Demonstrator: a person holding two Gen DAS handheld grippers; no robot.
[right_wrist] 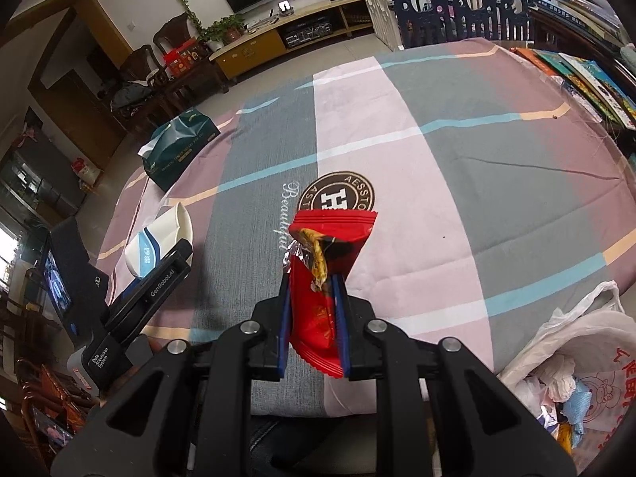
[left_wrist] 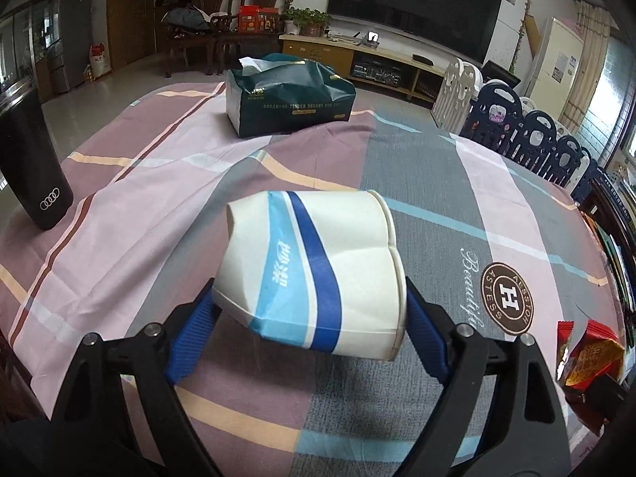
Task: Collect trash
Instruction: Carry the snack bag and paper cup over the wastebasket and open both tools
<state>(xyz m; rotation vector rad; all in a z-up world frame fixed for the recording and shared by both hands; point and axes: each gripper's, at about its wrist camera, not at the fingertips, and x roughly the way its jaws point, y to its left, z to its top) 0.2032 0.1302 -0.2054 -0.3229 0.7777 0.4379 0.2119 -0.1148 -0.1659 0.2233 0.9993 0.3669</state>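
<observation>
Trash collection midway: left gripper clamps a crumpled paper cup above the tablecloth; right gripper pinches a red snack wrapper. Plastic bag, near right, already holds scraps; both items apparently still await dropping.

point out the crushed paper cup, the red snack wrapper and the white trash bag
crushed paper cup (left_wrist: pixel 314 274), left wrist view, on its blue-striped side wall.
red snack wrapper (right_wrist: pixel 318 318), right wrist view, on its red lower body.
white trash bag (right_wrist: pixel 588 330), right wrist view, on its plastic upper wall.
</observation>
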